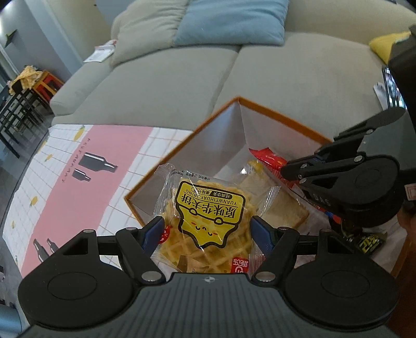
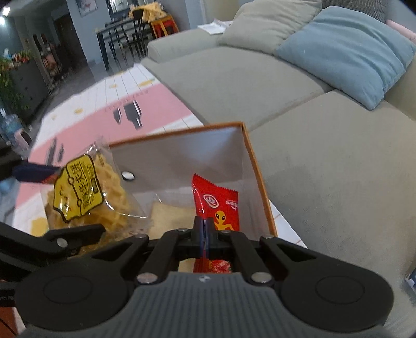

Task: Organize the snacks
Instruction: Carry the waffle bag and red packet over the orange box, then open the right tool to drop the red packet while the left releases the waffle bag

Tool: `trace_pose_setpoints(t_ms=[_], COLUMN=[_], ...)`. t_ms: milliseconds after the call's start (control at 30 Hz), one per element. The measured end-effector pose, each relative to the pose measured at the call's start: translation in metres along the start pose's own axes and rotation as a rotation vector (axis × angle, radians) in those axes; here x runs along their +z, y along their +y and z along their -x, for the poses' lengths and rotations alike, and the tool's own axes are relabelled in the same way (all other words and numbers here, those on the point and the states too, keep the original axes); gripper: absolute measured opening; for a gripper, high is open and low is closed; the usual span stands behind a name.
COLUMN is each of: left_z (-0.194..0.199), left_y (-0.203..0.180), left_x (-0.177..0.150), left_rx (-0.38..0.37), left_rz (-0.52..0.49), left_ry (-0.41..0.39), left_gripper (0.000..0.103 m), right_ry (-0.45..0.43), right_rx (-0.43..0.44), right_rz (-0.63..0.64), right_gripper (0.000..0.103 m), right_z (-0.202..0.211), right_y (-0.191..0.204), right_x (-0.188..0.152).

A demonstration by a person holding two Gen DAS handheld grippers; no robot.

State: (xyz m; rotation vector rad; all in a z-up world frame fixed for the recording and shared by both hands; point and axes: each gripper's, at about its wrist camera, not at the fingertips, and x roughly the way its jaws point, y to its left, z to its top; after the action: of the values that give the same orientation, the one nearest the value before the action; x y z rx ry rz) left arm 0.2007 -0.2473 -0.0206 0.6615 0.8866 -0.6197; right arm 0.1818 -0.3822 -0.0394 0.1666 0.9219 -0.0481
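Observation:
My left gripper [image 1: 208, 231] is shut on a clear waffle packet [image 1: 208, 208] with a yellow label, its blue pads pressing both sides. It holds the packet over the near corner of a white box with an orange rim [image 1: 273, 111]. My right gripper [image 2: 205, 228] is shut on a red snack packet [image 2: 218, 205] with an orange alien figure, held upright inside the box [image 2: 256, 166]. A wrapped bread slice [image 2: 171, 215] lies on the box floor. The waffle packet [image 2: 78, 189] hangs at the left in the right wrist view. The right gripper [image 1: 283, 170] shows at the right in the left wrist view.
The box stands on a table with a pink and white cloth [image 1: 78, 166]. A grey sofa [image 1: 169, 78] with a blue pillow [image 1: 234, 20] lies just behind. A black and yellow packet [image 1: 369, 241] sits right of the box. Dark dining furniture [image 2: 122, 36] stands far off.

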Motion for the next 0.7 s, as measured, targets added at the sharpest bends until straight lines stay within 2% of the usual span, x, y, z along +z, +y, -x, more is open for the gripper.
trace_pose_setpoints(t_ms=[200, 233, 333, 367, 433, 533, 700], left_z=[-0.01, -0.012, -0.016, -0.017, -0.019, -0.022, -0.029], left_y=[-0.01, -0.011, -0.012, -0.012, -0.012, -0.016, -0.024], left_x=[0.0, 0.0, 0.0, -0.001, -0.001, -0.005, -0.01], left_rx=[0.016, 0.012, 0.002, 0.002, -0.003, -0.005, -0.004], left_rz=[-0.09, -0.094, -0.105, -0.111, -0.124, -0.162, -0.227], left_ry=[0.005, 0.009, 0.013, 0.013, 0.01, 0.002, -0.012], left_gripper=[0.084, 0.084, 0.084, 0.084, 0.084, 0.084, 0.084], right_ry=[0.025, 0.027, 0.009, 0.002, -0.019, -0.034, -0.007], right_rx=[0.022, 0.025, 0.013, 0.014, 0.03, 0.117, 0.293], right_rz=[0.036, 0.037, 0.042, 0.036, 0.013, -0.064, -0.188], right_gripper=[0.001, 0.005, 0.008, 0.015, 0.023, 0.024, 0.024], right_z=[-0.009, -0.009, -0.002, 0.001, 0.009, 0.02, 0.019], right_y=[0.003, 0.002, 0.001, 0.0, -0.003, -0.012, -0.02], right_x=[-0.007, -0.007, -0.008, -0.008, -0.008, -0.007, -0.006])
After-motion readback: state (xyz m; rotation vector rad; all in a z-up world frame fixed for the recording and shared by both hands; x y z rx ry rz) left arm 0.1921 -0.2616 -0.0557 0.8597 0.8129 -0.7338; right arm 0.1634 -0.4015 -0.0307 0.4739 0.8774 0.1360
